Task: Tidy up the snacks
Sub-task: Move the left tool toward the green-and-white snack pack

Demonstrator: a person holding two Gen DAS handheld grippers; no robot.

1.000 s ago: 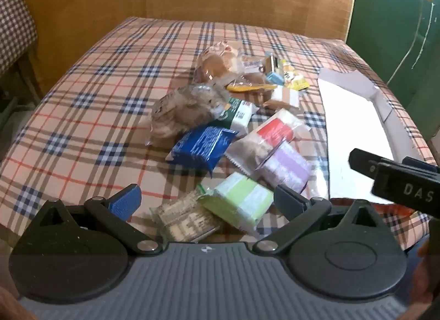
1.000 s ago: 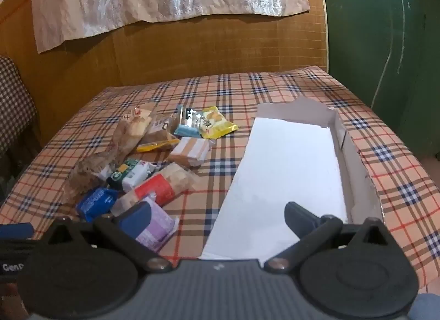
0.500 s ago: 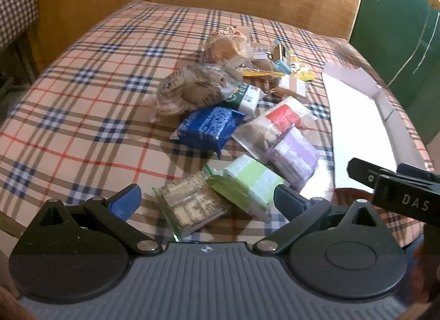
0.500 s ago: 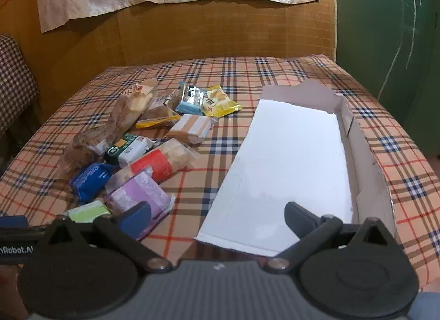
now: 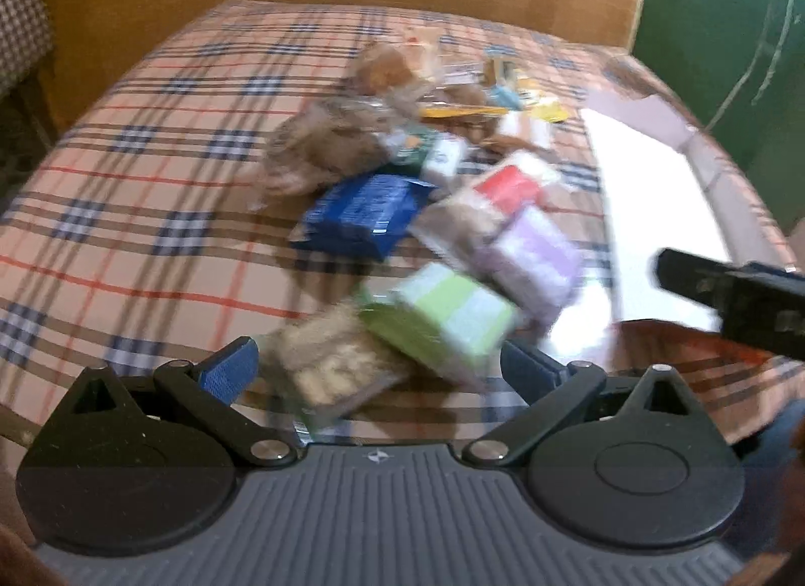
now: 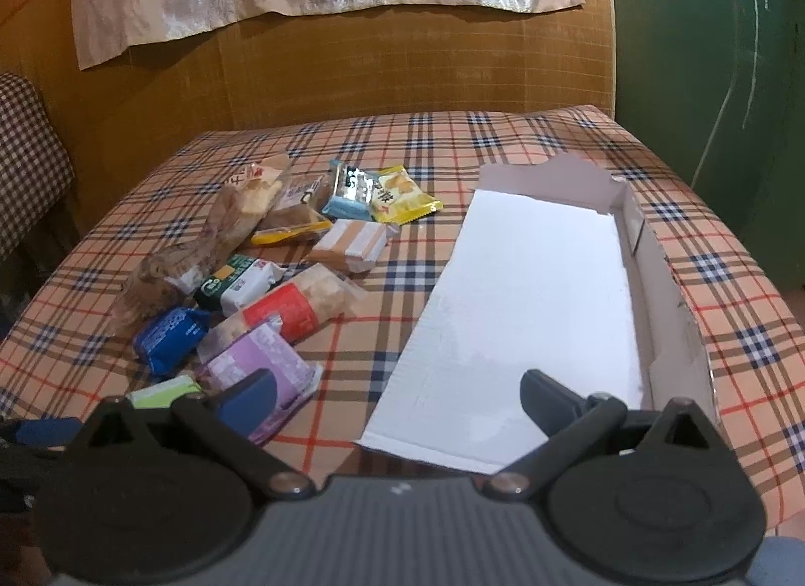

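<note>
left gripper [image 5: 377,359] now closer to the snack pile, green packet [image 5: 443,319] and clear cracker packet [image 5: 332,369] lying between its open fingers | right gripper [image 6: 397,392] drawn back, purple packet [image 6: 261,369] now ahead of its left finger

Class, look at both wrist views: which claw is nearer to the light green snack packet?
Left. The left claw is open with the light green snack packet just ahead between its fingers. The right claw hangs open over the white box, the packet off to its left.

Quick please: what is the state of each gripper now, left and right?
Left gripper: open, holding nothing, over the green snack pack.
Right gripper: open, holding nothing, above the near end of the white box.
</note>
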